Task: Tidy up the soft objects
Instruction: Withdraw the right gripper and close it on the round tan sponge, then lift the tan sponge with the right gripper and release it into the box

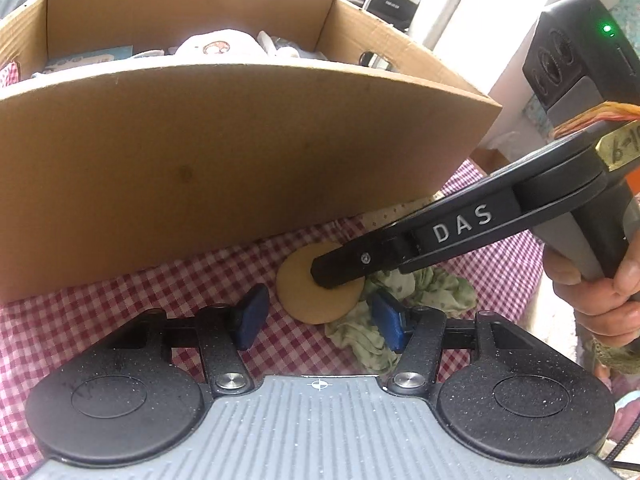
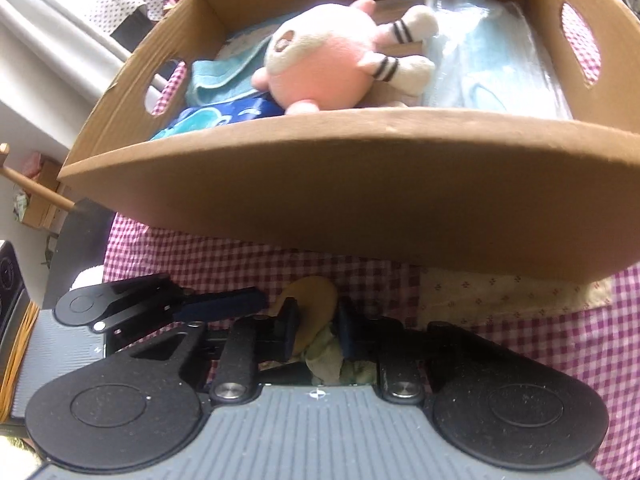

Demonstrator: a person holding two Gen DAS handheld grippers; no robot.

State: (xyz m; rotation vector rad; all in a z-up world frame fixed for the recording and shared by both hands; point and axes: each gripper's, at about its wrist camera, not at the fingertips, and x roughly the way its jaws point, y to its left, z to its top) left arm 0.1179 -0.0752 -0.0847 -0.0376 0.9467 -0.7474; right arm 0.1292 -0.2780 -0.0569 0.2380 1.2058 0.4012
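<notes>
A red-and-white gingham cloth covers the surface, with a strip of cream fabric printed with small sprigs lying on it at the foot of a cardboard box. Bright daylight falls from a pale window frame beyond the box, and cluttered household items sit blurred behind.

The box stands directly ahead of both cameras, its near wall blocking most of the view. Inside it lie a pink and cream plush toy, a teal towel, a blue printed packet and a clear bag of pale blue material.

In front of the box, a round tan sponge pad rests on the cloth, touching a crumpled green patterned cloth.

The left gripper hovers low with its jaws apart, the pad between them but not touched. The right gripper reaches in from the right, its tip over the pad; its jaws are close around the pad and green cloth, though whether they are clamped I cannot tell.
</notes>
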